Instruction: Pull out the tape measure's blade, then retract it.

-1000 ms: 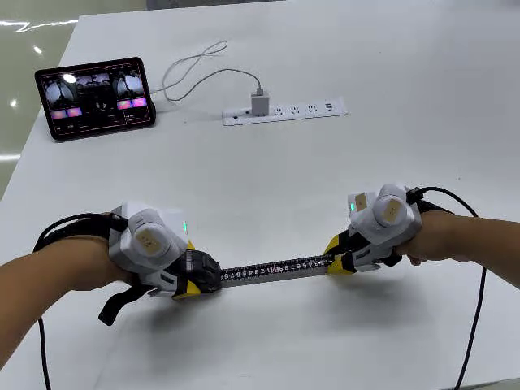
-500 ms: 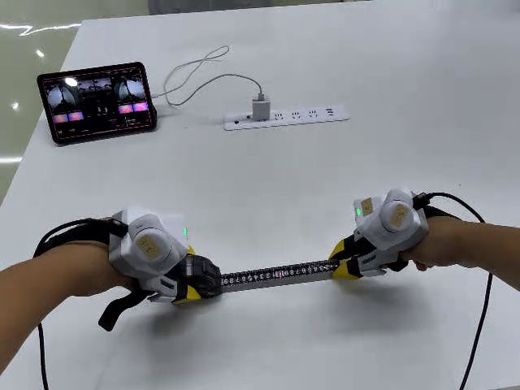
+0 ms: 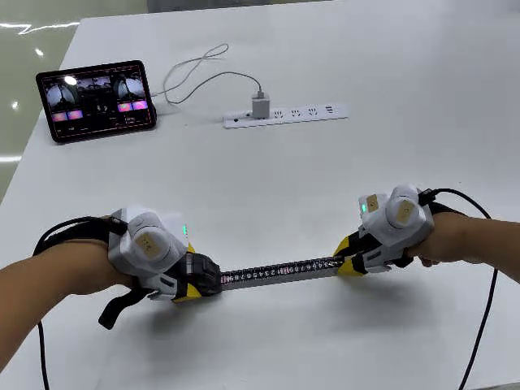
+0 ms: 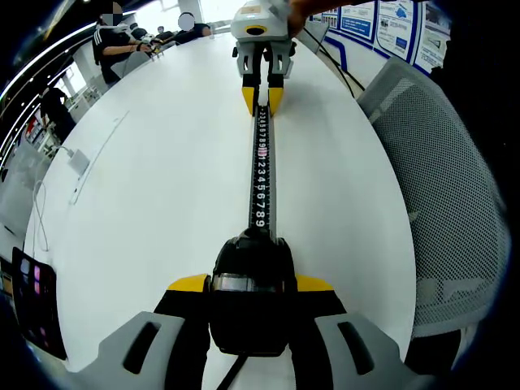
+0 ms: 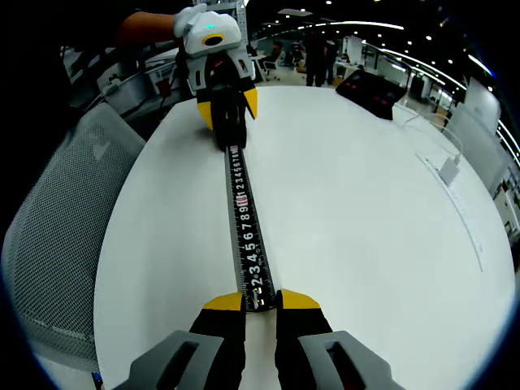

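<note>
A black tape measure case [image 3: 203, 275] [image 4: 252, 284] is clamped between the yellow-tipped jaws of my left gripper [image 3: 192, 276] [image 4: 250, 283] at the table's near left. Its numbered blade [image 3: 278, 270] [image 4: 260, 175] [image 5: 244, 227] stretches rightward just above the white table. My right gripper [image 3: 343, 258] [image 5: 260, 301] is shut on the blade's end tip. In the left gripper view the right gripper [image 4: 259, 97] faces me at the blade's far end. In the right gripper view the left gripper [image 5: 227, 107] holds the case [image 5: 228, 122] at the far end.
A tablet [image 3: 96, 99] lies at the far left. A white power strip [image 3: 286, 114] with a charger [image 3: 260, 105] and cable [image 3: 195, 75] sits behind the grippers. Black cables trail from both grippers. A mesh chair [image 4: 443, 179] stands beside the table edge.
My right gripper has moved slightly rightward with the blade tip, so a bit more blade is out. The left gripper and case have stayed in place.
</note>
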Demonstrator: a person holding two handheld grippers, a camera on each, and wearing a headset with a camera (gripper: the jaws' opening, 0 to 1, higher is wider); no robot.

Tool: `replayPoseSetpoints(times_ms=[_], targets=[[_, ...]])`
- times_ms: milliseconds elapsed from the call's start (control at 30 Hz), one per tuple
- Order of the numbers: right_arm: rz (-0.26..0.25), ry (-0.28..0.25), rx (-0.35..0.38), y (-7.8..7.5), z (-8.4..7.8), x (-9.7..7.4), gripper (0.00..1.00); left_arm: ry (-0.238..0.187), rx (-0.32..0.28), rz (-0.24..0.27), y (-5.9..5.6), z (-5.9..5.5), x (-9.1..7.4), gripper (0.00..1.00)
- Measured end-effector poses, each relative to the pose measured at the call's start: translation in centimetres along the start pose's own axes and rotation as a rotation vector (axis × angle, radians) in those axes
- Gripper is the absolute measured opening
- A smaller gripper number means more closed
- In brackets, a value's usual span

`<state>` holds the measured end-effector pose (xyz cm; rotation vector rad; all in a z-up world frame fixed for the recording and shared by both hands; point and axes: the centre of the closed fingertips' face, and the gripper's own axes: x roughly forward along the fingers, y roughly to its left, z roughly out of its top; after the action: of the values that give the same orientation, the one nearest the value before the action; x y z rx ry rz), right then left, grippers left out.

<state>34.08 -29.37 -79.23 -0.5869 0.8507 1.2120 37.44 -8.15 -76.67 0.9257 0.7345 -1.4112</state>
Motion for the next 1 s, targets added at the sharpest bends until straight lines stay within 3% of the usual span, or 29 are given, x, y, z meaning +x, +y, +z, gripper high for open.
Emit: replayPoseSetpoints(times_ms=[1000], targets=[[-0.015,0.01,0.013,0.0,-1.3,-0.9,0.09,0.005,0.002,0.0,0.0,0.0,0.1,0.32]])
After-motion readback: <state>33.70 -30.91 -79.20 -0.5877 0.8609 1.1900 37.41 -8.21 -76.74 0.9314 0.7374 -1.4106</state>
